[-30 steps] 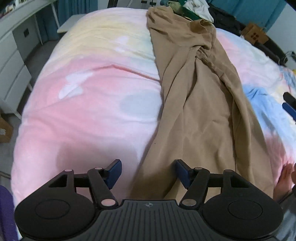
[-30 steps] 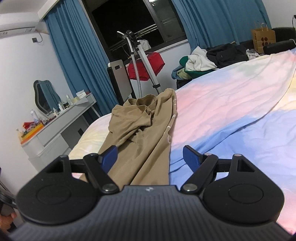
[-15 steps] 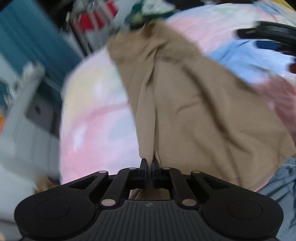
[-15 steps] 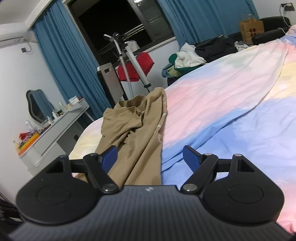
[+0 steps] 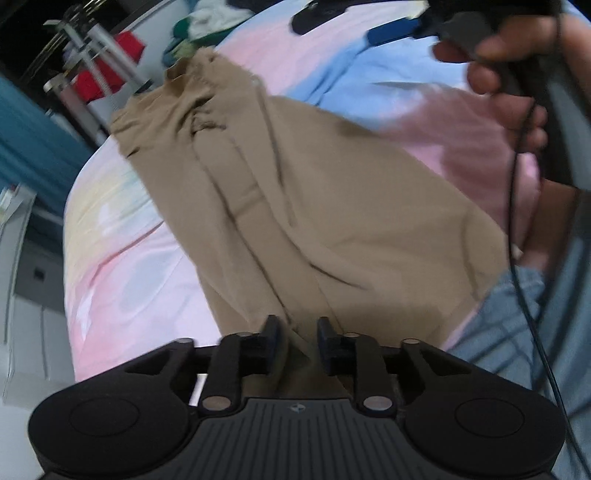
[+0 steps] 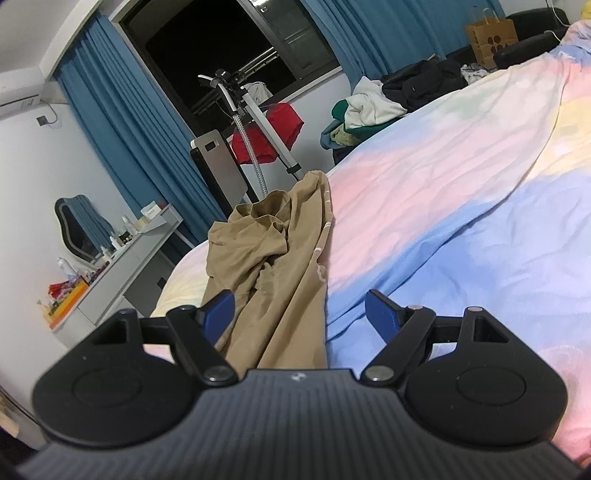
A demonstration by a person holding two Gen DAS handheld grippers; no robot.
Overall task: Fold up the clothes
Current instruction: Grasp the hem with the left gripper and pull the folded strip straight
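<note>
Tan trousers (image 5: 295, 206) lie lengthwise on a pastel bedspread (image 5: 122, 280), waistband bunched at the far end. My left gripper (image 5: 298, 338) sits at their near hem with the jaws partly apart and a fold of tan cloth standing between them. My right gripper (image 6: 300, 308) is open and empty, hovering low over the trousers (image 6: 280, 280) near the bed's blue patch (image 6: 461, 266). In the left wrist view the right gripper (image 5: 354, 26) shows at the top right, held in a hand.
A grey dresser (image 6: 122, 269) with bottles and a mirror stands left of the bed. A garment steamer with a red item (image 6: 266, 133) and a pile of clothes (image 6: 373, 110) sit beyond the far end. A paper bag (image 6: 491, 37) stands far right.
The left gripper shut on the near trouser hem half a second ago and its jaws have now parted somewhat, cloth still between them. The trouser end has shifted. The right gripper stayed open.
</note>
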